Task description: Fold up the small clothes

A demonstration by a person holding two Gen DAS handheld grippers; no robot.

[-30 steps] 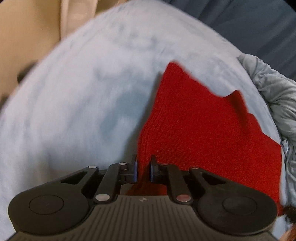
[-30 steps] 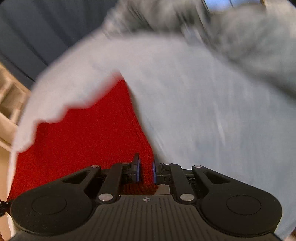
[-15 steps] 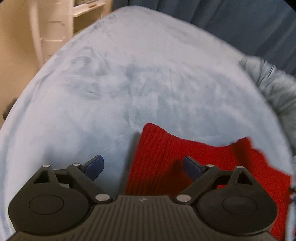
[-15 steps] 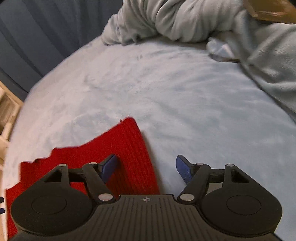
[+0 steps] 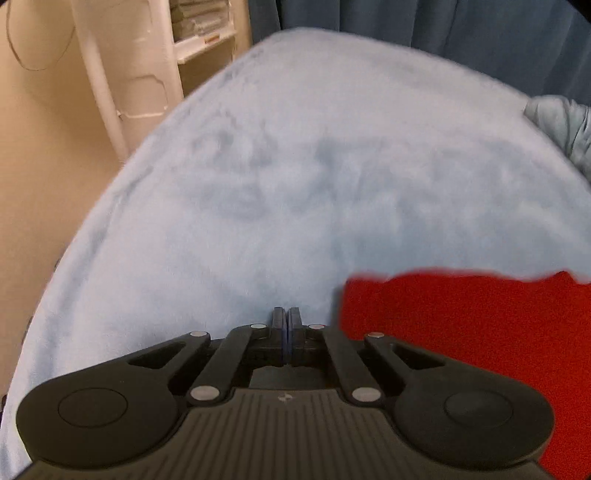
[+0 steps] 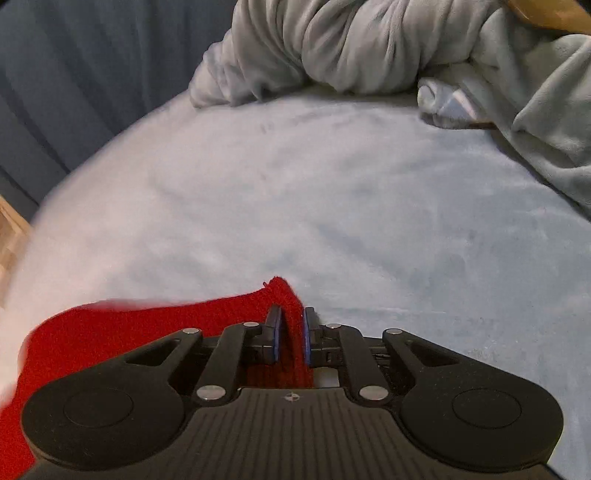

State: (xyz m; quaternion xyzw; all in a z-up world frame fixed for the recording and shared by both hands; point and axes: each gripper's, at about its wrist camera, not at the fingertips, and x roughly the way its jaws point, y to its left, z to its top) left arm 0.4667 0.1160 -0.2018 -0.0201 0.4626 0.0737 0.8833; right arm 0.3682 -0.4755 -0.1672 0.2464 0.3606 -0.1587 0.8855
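Observation:
A red knit garment (image 5: pixel 476 332) lies on the pale blue bed cover (image 5: pixel 295 177), at the lower right of the left wrist view. My left gripper (image 5: pixel 286 316) is shut and empty, just left of the garment's edge and apart from it. In the right wrist view the same red garment (image 6: pixel 147 332) spreads to the lower left, and my right gripper (image 6: pixel 291 318) is shut on a raised fold of its corner, held between the blue pads.
A bunched grey blanket (image 6: pixel 369 48) lies along the far and right side of the bed. Dark blue curtains (image 5: pixel 424 22) hang behind. A white shelf unit (image 5: pixel 162 59) and beige wall stand left of the bed's edge.
Both grippers first let go of the garment and opened. Since then the left has shut empty and moved left off the cloth; the right has shut on the garment's corner.

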